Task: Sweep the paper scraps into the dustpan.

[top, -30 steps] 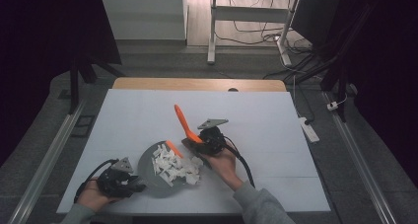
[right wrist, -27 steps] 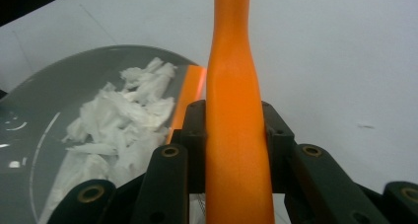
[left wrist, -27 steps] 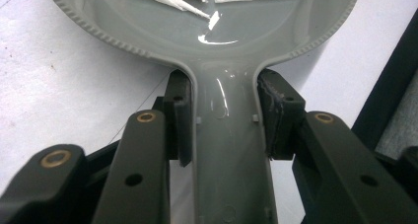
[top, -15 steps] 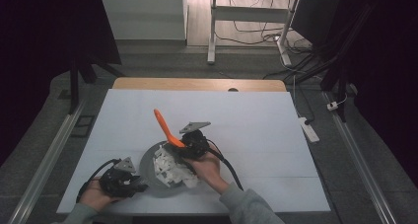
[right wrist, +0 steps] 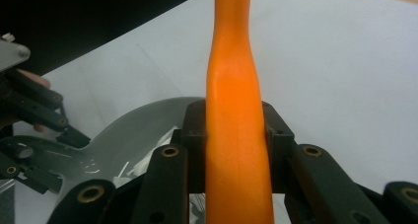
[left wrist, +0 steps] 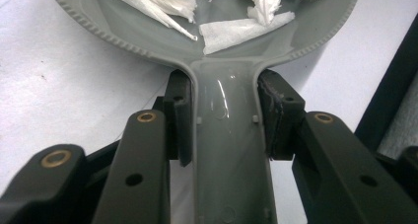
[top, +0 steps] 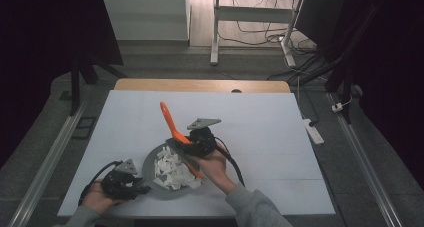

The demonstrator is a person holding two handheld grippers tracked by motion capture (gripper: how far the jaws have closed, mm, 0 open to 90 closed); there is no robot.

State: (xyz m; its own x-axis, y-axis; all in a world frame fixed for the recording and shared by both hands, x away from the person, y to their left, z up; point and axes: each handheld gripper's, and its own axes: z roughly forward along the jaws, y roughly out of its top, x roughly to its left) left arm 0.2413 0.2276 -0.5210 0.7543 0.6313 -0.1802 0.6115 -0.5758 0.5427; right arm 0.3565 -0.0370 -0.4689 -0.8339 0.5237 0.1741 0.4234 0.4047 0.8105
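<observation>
A grey dustpan (top: 149, 168) lies at the near middle of the white table, with several white paper scraps (top: 172, 169) piled in it. My left gripper (top: 131, 183) is shut on the dustpan's handle (left wrist: 229, 150), with the pads (left wrist: 180, 120) pressing both its sides. Scraps (left wrist: 241, 29) lie just past the handle. My right gripper (top: 200, 139) hovers over the pan's right side, shut on an orange brush handle (top: 170, 119) that slants up and to the left. In the right gripper view the orange handle (right wrist: 236, 135) stands between the jaws, above the pan (right wrist: 133, 135).
A white power strip (top: 312, 129) lies off the table's right edge. A wooden strip (top: 200, 85) runs along the far edge, with desk legs and cables on the floor behind. Metal rails flank the table on both sides.
My right gripper has carried the orange brush to the left over the dustpan and lifted it slightly. The left gripper and the dustpan have stayed put.
</observation>
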